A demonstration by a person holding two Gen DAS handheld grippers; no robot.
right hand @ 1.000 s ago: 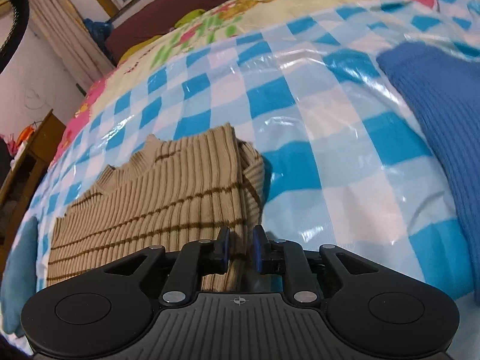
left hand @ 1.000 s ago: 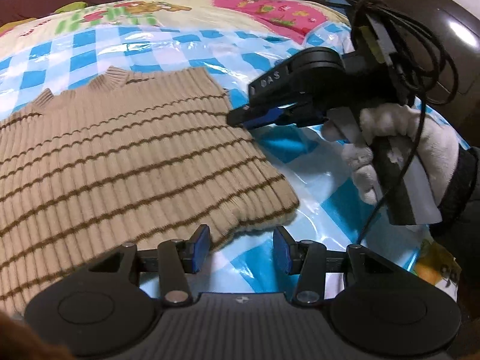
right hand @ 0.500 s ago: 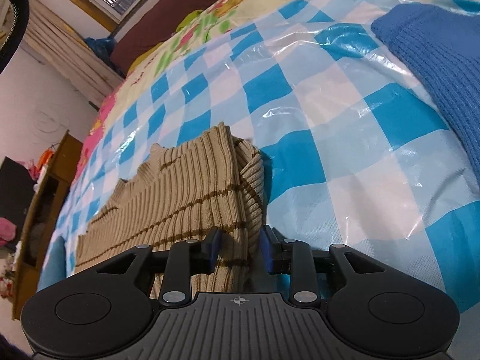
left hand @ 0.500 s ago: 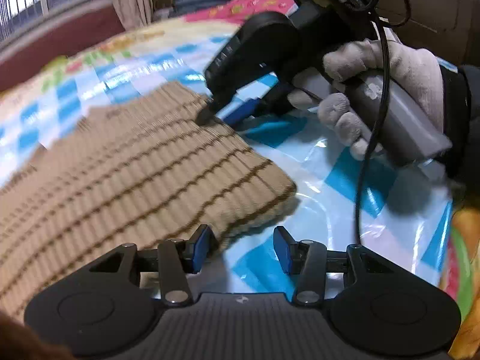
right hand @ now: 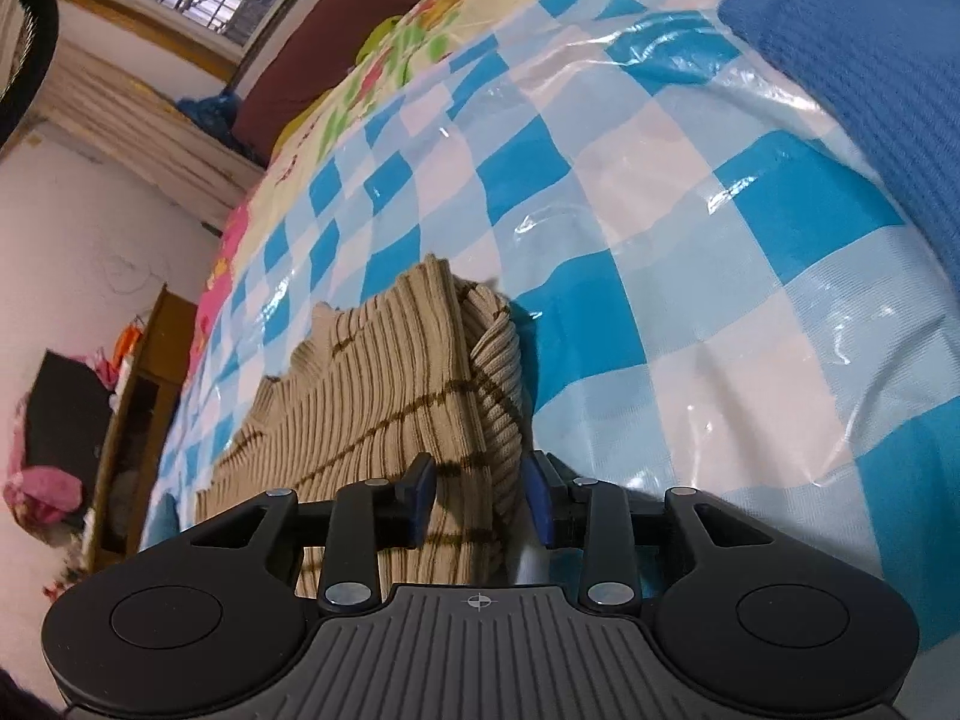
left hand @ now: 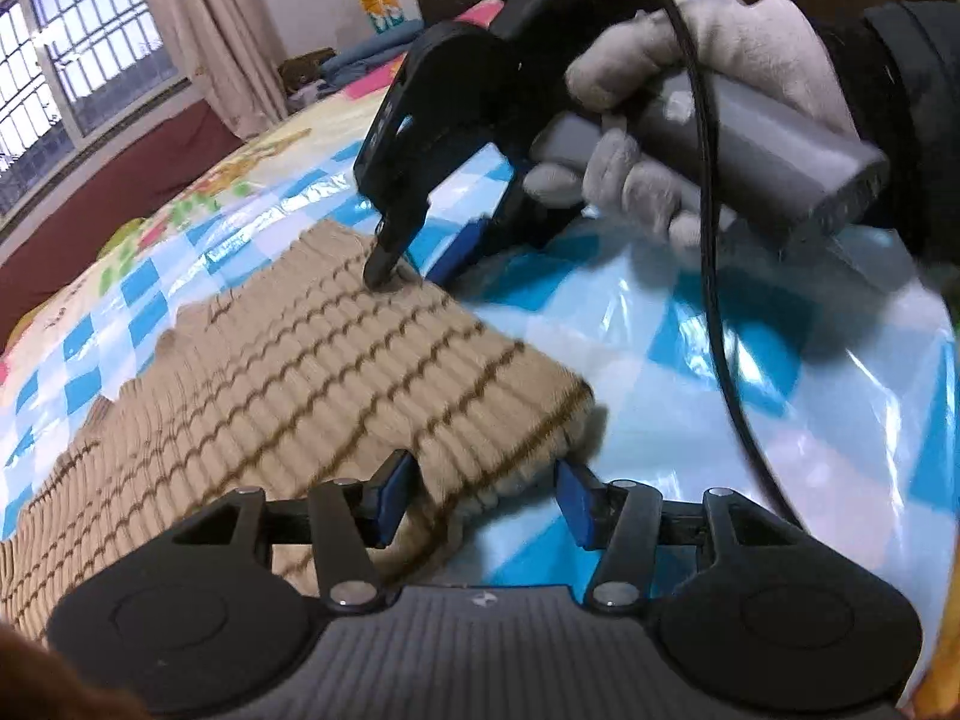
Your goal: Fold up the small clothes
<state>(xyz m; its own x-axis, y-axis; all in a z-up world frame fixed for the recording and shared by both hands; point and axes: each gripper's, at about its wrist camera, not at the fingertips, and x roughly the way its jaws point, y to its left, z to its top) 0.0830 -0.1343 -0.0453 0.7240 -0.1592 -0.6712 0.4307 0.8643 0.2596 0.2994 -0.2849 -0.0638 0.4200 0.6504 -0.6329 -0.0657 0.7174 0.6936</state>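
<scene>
Each fisheye camera sits behind its own two black fingers, angled down, very close to the surface. The left view faces the beige ribbed brown-striped sweater (left hand: 312, 372) with the right gripper (left hand: 420, 267) ahead. The right view looks along the sweater's (right hand: 384, 414) folded edge over the blue-and-white checked plastic cover (right hand: 690, 312). Both share sweater and cover.

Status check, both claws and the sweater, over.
Left claw and right claw opening, tan striped ribbed sweater edge between each. Sweater folded on checkered sheet. Nothing obstructing.
</scene>
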